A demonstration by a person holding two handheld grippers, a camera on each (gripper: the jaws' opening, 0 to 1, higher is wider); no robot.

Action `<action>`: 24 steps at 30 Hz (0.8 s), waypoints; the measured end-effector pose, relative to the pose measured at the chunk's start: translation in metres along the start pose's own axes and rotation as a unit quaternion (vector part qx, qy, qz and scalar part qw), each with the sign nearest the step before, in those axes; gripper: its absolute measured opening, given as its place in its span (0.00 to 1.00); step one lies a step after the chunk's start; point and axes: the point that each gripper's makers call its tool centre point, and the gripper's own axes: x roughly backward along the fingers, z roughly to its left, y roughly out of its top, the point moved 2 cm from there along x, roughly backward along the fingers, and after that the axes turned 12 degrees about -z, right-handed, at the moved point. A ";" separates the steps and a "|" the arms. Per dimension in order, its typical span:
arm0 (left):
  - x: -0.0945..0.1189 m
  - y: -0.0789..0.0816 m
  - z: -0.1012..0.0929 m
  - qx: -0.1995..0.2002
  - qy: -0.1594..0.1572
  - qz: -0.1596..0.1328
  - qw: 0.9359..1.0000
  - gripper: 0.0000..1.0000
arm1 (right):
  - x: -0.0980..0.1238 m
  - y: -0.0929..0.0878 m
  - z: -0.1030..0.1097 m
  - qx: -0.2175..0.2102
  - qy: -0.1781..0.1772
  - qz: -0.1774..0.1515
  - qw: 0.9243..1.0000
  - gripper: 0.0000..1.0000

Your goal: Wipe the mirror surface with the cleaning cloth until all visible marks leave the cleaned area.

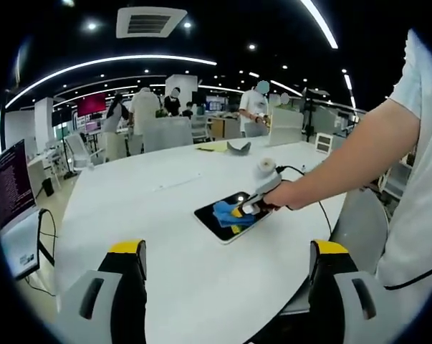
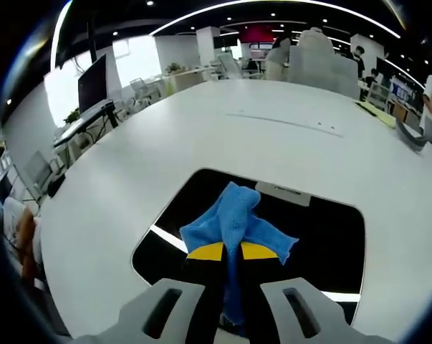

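- There are no boxes or bowls here; the flat mirror (image 2: 323,236) carries the cloth (image 2: 233,226), which lies on the mirror's near part, toward the near edge of the table (image 2: 223,136).
- The right gripper (image 2: 232,251) has its two yellow-tipped jaws pressed together on the blue cloth, and the cloth bulges out in front of the tips.
- In the left gripper view, the right gripper (image 1: 250,208) is on the mirror (image 1: 226,215) with the cloth (image 1: 230,213) under it, and a person's hand (image 1: 291,195) holds it, with the bare arm reaching in from the right.
- The left gripper (image 1: 228,249) has its jaws spread wide, with nothing between them, above the near edge of the table (image 1: 165,201).
- The mirror is dark with rounded corners and reflects bright ceiling strips.
- The table is white and wide; a thin line with small dots crosses it beyond the mirror.
- At the far edge of the table lie a yellow sheet (image 1: 212,146) and a grey curved thing (image 1: 238,147).
- Beside the left edge of the table stands a monitor (image 1: 13,188) with text on its screen.
- The room is a large office with long ceiling light strips, chairs, desks and several people (image 1: 144,107) standing far behind the table.
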 end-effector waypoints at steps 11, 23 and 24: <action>-0.008 -0.008 0.009 0.014 -0.004 0.003 1.000 0.95 | -0.011 0.008 -0.006 0.017 0.000 0.005 1.000 0.02; -0.017 -0.012 0.013 0.027 -0.019 -0.002 0.999 0.96 | -0.024 0.017 -0.016 0.026 -0.007 0.010 1.000 0.02; -0.017 -0.012 0.014 0.027 -0.019 -0.001 0.999 0.96 | -0.025 0.018 -0.017 0.024 -0.009 0.010 1.000 0.02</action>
